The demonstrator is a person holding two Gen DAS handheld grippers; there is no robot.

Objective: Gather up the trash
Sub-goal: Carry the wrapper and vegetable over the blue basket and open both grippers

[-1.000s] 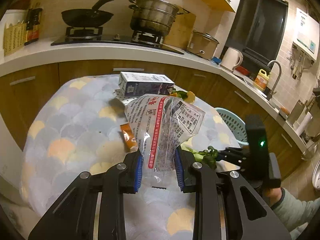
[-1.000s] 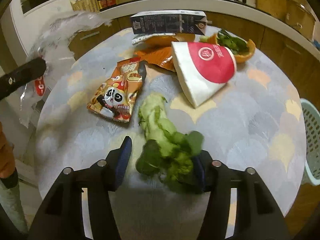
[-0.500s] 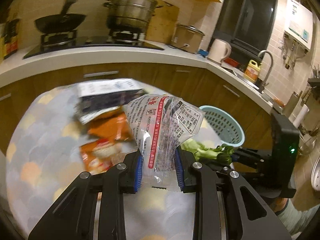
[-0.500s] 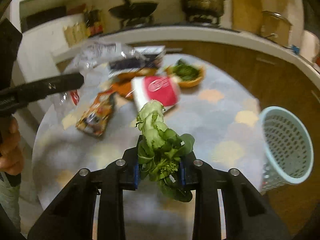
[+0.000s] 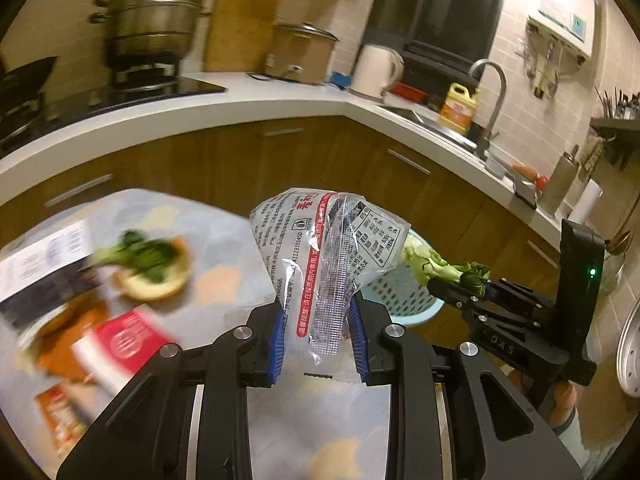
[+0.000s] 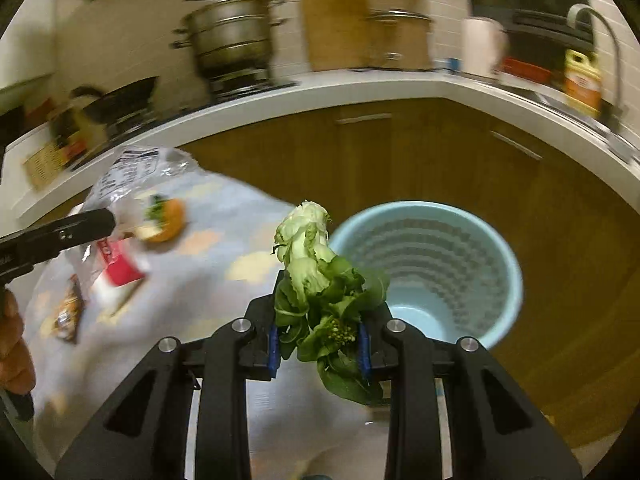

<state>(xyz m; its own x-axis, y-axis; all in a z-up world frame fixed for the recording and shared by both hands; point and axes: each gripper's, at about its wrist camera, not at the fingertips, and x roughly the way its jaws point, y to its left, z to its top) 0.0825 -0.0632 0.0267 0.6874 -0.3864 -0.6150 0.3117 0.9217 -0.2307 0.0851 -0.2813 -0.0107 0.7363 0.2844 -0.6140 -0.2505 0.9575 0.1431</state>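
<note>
kitchen surface [image 6: 224, 276] lower left, blue basket [image 6: 432, 268] centre right.
my left gripper [image 5: 318, 340] jaws pinch the clear plastic wrapper [image 5: 324, 256]; my right gripper [image 6: 320, 344] jaws clamp the leafy vegetable scrap [image 6: 320, 288], beside the basket.

So I was looking at a round table [image 6: 224, 248] with a pale scallop-pattern cloth. On it, off to the left: an orange peel cup with greens in it [image 5: 150, 268] at the far side, a red-and-white paper packet [image 5: 120, 344] nearer, a dark carton [image 5: 40, 268] and an orange snack bag [image 5: 60, 416] nearest, all blurry.
</note>
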